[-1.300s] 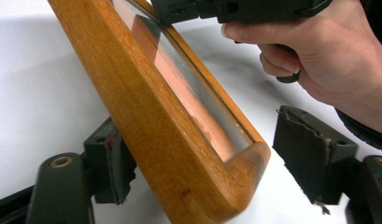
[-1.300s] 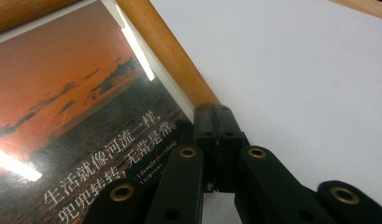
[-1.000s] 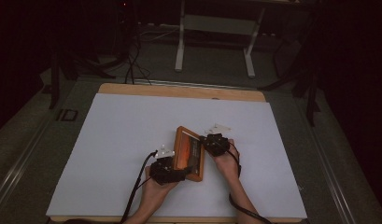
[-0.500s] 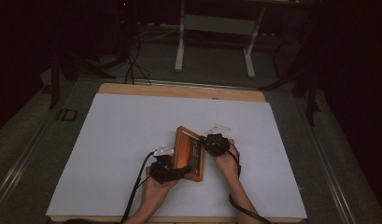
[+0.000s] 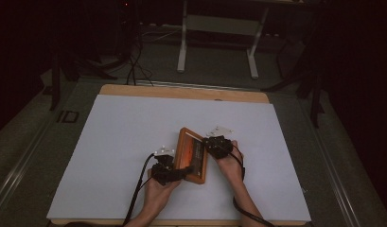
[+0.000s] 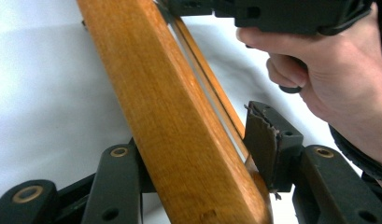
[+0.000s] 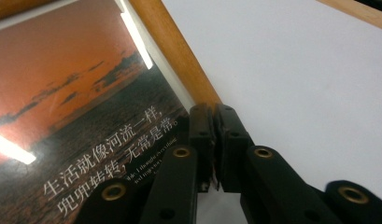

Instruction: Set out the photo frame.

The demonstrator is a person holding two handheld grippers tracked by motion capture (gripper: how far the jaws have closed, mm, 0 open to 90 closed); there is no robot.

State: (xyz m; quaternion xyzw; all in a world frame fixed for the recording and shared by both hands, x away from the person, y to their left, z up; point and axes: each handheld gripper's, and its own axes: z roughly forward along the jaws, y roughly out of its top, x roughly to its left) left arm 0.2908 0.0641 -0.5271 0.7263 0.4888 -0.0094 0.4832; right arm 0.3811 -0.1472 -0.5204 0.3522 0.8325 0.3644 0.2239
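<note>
**Two grippers on one frame: slip and twist risk**

Two grippers hold a wooden photo frame (image 5: 191, 155) just off the near-centre of the white sheet (image 5: 115, 142), which covers the table (image 5: 181, 91).

Left gripper (image 6: 198, 154): jaws spread about as wide as the frame's side rail, one on each side of it. The torn pad (image 6: 261, 142) sits at the inner edge; the other jaw is behind the rail's outer face. It looks like contact, but I can't tell how firm the clamp is.

Right gripper (image 7: 215, 135): jaws nearly together, pinching the rail at the frame's opposite edge, next to the sunset print (image 7: 72, 98) with the white lettering. It grips only a thin lip of the rail.

The frame appears tilted, left side raised off the sheet. I can't confirm how high.

Risks, my judgement:
- The right pinch sits at the very edge of the rail. A small pull away from the frame and it slides off, dropping that side onto the sheet.
- The left pad is frayed, so friction on smooth varnished wood is poor. The rail could rotate between the jaws if the frame is swung.
- Hands moving out of sync would twist the frame, stressing the corner joints and the glazing.
- A right jaw drifting inward could scratch or press on the print face.
- The left cable (image 5: 136, 189) trails close to the frame's near end and could snag if the frame comes back toward the person.
</note>
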